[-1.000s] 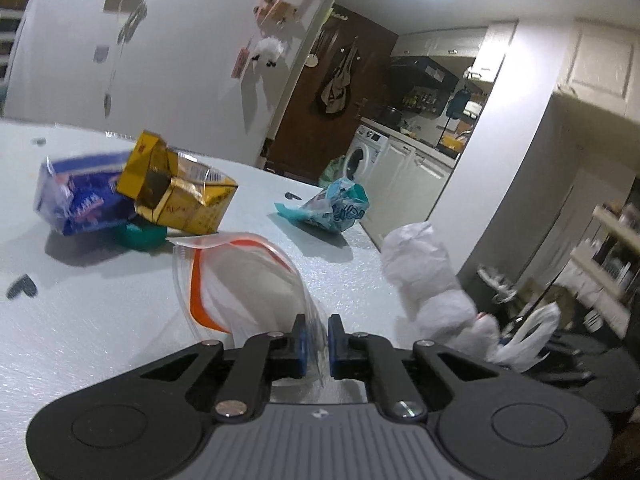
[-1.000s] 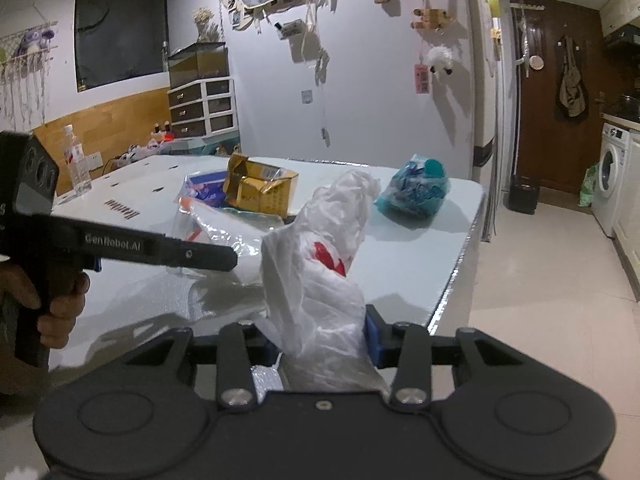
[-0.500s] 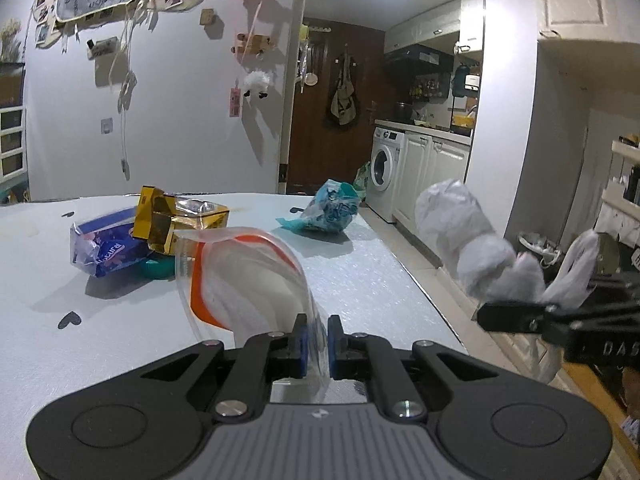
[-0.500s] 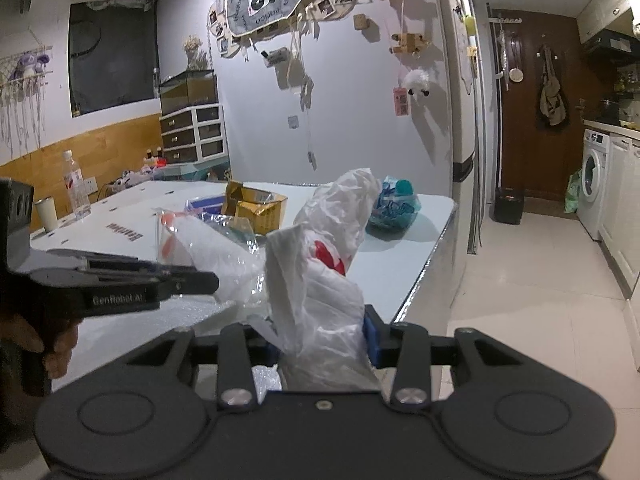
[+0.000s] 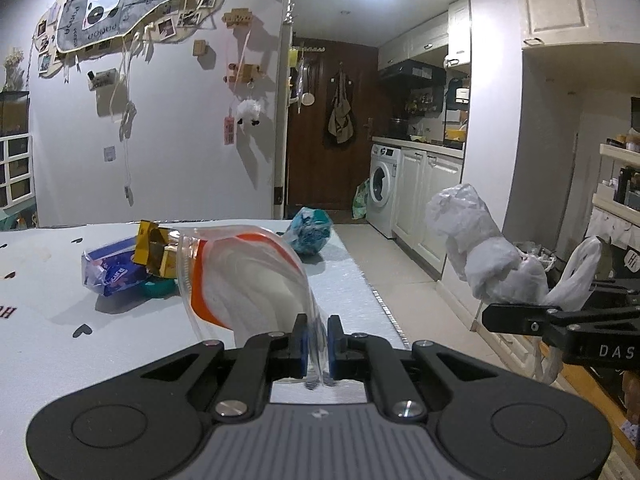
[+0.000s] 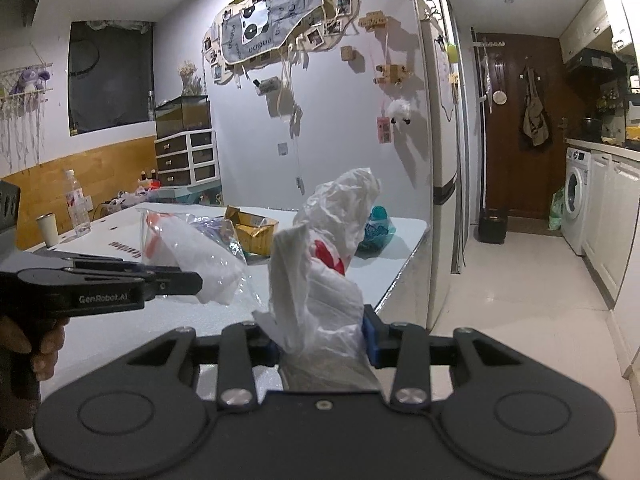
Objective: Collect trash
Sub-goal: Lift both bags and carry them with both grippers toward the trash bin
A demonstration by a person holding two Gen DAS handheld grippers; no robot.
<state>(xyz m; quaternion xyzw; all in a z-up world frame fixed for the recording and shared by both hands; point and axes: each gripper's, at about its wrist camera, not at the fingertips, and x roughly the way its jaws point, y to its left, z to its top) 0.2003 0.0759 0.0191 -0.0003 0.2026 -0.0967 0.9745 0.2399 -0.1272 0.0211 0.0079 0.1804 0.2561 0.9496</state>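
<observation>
Now your left gripper (image 5: 317,350) is clenched on the lower edge of the clear zip bag (image 5: 244,280) with the orange strip, holding it in the air over the near part of the table (image 5: 52,344); a second ago the bag sat low against the tabletop and the view tilted, whereas now it is lifted and the view is level; your right gripper (image 6: 320,344) is grasping the crumpled white plastic bag (image 6: 324,264), red print showing on it, out past the table's right edge, much as it was before, though the room behind has dropped lower in its view.

On the table, toward its far edge, the blue wrapper (image 5: 112,268) lies touching the gold carton (image 5: 154,252), with a teal lid (image 5: 158,288) tucked under them; the blue-green bag (image 5: 310,230) sits alone near the far right corner.

Your left view alone shows the right gripper from the side, with the white bag's handle loop drooping behind the fingers, and the kitchen with the washing machine (image 5: 384,190) beyond; your right view alone shows your left hand (image 6: 40,344) on the grip, the water bottle (image 6: 76,204) and the cup (image 6: 47,230) at the table's far left, and the drawers against the wall.
</observation>
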